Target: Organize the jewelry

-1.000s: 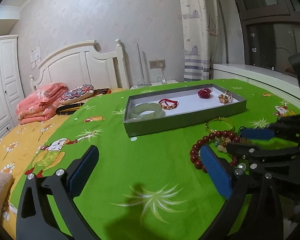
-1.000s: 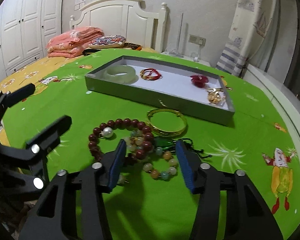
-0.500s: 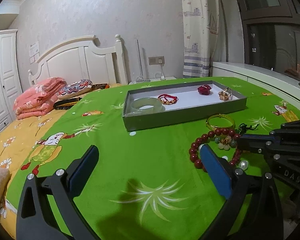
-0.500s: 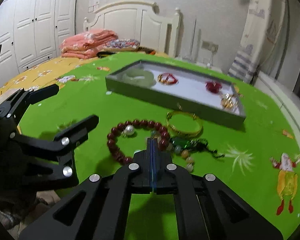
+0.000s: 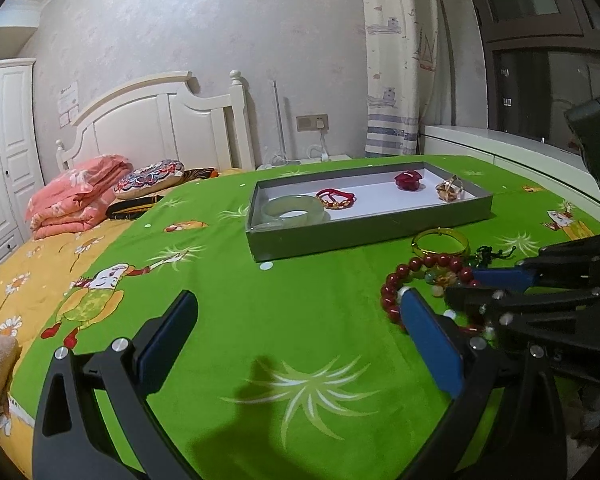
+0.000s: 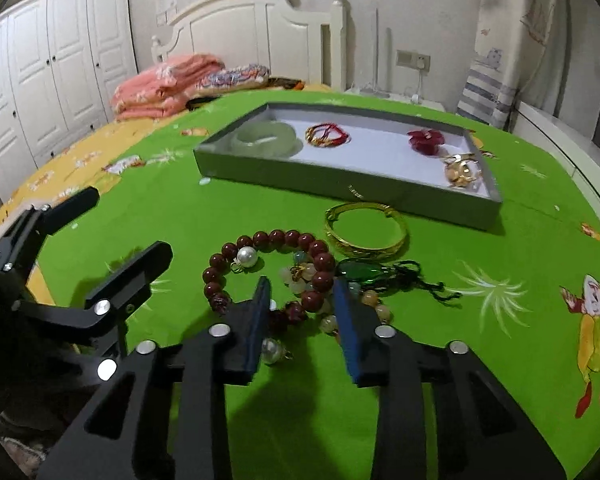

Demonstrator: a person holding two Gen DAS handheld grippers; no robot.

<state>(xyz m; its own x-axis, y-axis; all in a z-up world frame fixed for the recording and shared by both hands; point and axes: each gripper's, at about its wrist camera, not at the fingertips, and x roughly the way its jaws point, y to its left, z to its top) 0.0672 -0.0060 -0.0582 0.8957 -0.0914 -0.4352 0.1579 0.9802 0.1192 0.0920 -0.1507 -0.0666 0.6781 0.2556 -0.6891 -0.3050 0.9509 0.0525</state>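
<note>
A grey tray on the green cloth holds a jade bangle, a red-gold bracelet, a red flower piece and a gold piece. In front lie a gold bangle, a dark red bead bracelet, a pale bead bracelet and a green pendant. My right gripper is open, its pads straddling the near beads. My left gripper is open and empty, left of the pile. The tray and red beads show there too.
Folded pink bedding and a patterned pillow lie at the headboard, far left. White wardrobes stand at left. A curtain and a white ledge are at right. The green cloth covers the bed.
My right gripper was open, shut with nothing in it half a second ago, and is open again around the near beads. My left gripper has stayed open.
</note>
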